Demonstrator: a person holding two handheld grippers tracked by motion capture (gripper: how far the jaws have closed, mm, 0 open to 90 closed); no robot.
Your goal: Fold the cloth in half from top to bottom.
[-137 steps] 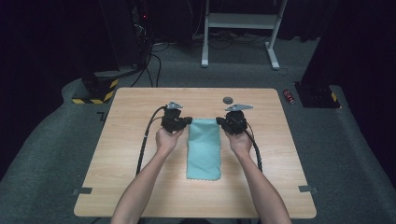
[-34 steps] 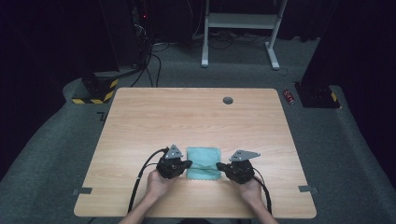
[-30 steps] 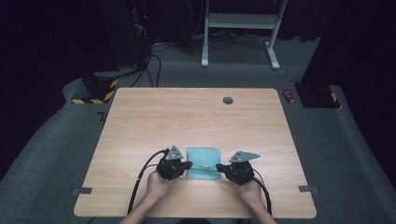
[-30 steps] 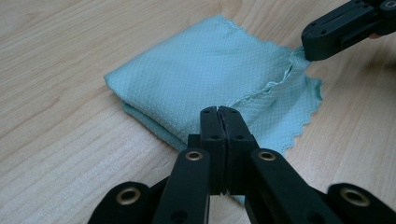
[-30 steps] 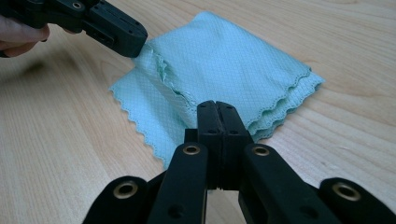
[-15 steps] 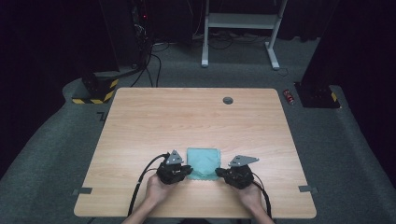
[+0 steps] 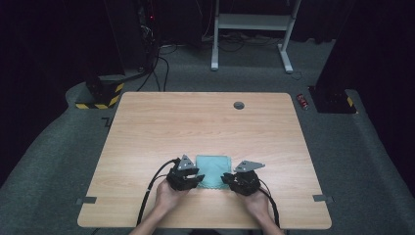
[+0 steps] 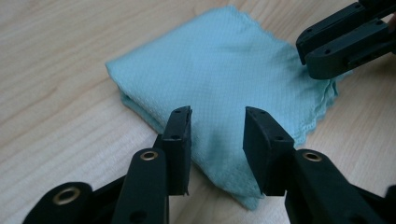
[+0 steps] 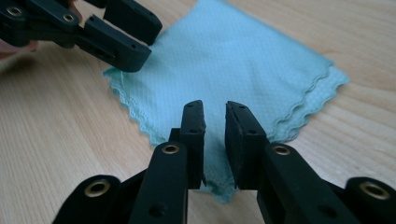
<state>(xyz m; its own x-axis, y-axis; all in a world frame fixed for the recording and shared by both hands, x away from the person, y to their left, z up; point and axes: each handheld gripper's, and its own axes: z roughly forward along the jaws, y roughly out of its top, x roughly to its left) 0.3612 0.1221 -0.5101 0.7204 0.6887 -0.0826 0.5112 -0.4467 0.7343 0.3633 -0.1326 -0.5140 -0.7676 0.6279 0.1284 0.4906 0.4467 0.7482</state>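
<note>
Each gripper is matte black: the left gripper (image 8: 217,133) and right gripper (image 9: 215,122) have two blocky jaws with flat rectangular pads, small screw holes and brass-ringed pivots. A grey three-cornered plate tops each, and a black cable trails behind. The forearms are bare.

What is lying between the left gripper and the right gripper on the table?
The folded teal cloth lies between the left gripper and the right gripper, as the high view shows.

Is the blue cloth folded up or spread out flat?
Folded. The cloth shows stacked layers of edge at its corner, forming a small square.
</note>
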